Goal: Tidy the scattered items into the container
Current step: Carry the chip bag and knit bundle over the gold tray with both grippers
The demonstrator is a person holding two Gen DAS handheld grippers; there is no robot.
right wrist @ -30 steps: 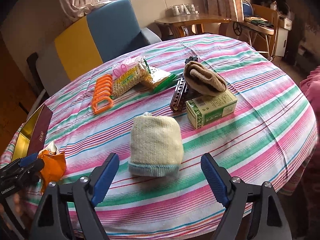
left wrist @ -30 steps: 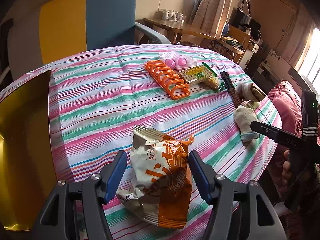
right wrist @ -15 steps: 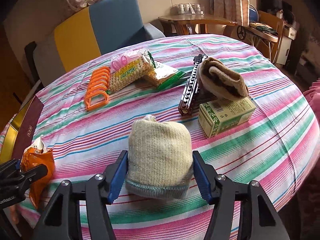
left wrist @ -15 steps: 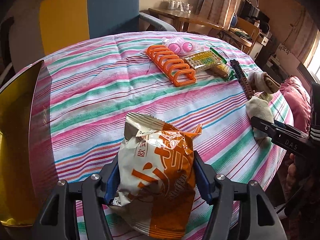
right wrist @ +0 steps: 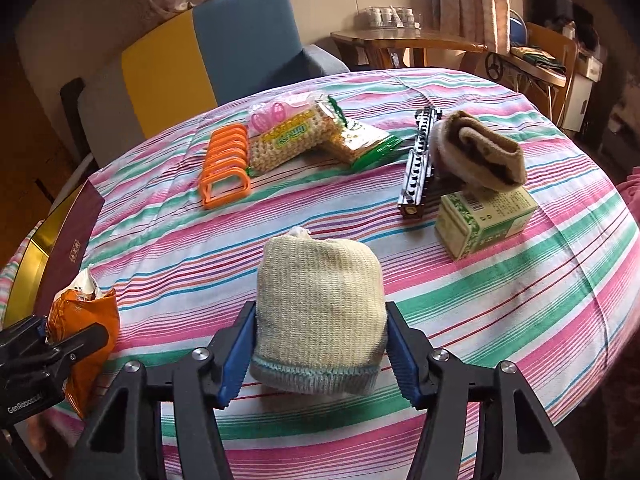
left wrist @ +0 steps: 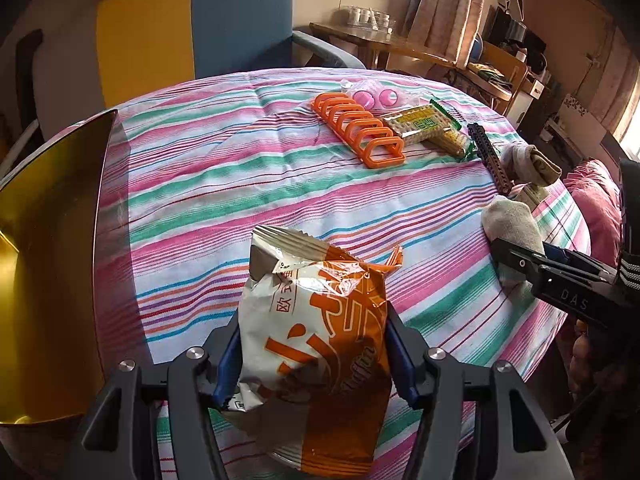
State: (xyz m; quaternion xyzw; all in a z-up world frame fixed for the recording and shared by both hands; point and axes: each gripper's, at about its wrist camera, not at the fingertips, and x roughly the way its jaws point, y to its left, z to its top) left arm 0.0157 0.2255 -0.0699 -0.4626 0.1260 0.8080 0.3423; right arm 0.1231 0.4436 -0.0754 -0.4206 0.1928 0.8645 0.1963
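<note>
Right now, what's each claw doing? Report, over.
Left gripper shut on snack bag. Right gripper shut on cream sock roll. Gold container open at left, nothing blocking.

Orange snack bag [left wrist: 320,344] & cream knit sock [right wrist: 320,312] clamped; gold container [left wrist: 48,264] left.

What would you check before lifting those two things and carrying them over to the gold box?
1. Left claw shut on the snack bag: ok.
2. Right claw shut on the cream knit sock: ok.
3. Grip firm enough for lifting: cannot tell.
4. Gold box open: ok.
5. Way from bag to box free of other items: ok.
6. Room inside the box: cannot tell, only part shows.
</note>
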